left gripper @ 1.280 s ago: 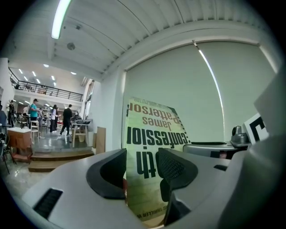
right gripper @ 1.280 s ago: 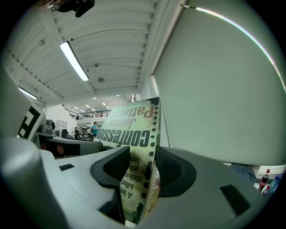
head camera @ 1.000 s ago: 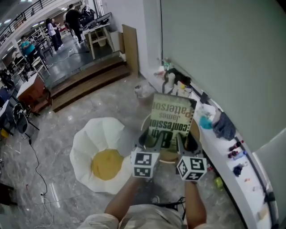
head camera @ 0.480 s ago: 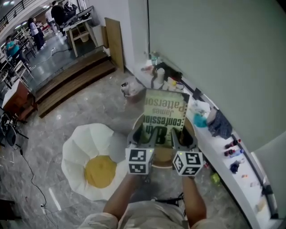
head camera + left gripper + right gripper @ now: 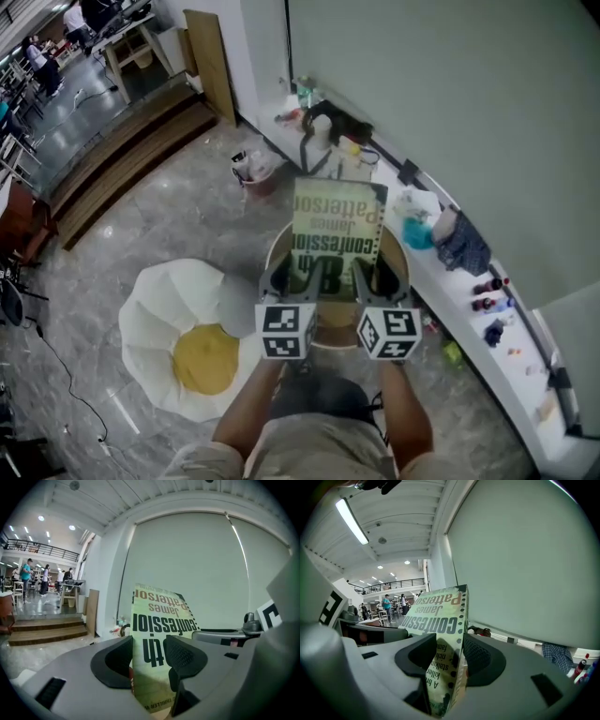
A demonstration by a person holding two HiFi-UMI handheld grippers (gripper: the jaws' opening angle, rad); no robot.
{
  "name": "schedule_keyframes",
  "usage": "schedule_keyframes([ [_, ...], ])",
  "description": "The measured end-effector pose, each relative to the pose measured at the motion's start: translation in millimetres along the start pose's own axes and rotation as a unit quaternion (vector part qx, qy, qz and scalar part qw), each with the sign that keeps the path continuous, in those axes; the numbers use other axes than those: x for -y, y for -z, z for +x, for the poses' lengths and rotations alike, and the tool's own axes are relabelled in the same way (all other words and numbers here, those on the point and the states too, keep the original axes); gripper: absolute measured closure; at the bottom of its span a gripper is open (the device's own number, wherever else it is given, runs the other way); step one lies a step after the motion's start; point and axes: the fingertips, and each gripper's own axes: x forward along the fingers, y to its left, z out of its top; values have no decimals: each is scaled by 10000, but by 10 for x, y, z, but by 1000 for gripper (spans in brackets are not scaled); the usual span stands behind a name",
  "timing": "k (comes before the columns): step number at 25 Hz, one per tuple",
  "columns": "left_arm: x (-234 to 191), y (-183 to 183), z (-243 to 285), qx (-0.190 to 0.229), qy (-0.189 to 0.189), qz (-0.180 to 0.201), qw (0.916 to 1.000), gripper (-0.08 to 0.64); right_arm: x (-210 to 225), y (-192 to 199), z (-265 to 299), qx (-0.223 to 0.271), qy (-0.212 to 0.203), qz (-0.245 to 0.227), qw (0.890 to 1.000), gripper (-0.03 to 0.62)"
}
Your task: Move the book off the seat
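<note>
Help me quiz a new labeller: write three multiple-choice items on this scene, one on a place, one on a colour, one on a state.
1. Where is the book?
A) on the wooden steps
B) over the round seat
C) on the wall ledge

2. What colour is the centre of the floor cushion?
A) yellow
B) red
C) blue

3. How do the two grippers stand?
A) both open, empty
B) one shut, one open
C) both shut on the book

Answers:
1. B, the head view shows it over the seat.
2. A, a yellow middle in white.
3. C, the left hand-held gripper and the right hand-held gripper each pinch the book.
</note>
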Motion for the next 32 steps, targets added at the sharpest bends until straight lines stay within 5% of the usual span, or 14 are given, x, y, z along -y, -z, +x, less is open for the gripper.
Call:
schedule_keyframes([
  [12,-12,863,1003,-757,-311,-352,9960,330,679,894,757,-816,-223,291,9960,402],
  [32,-130,3315,1866,-2289,-1016,-1294,9595,330,1244,3314,1497,-2432,-820,522,9651,403],
])
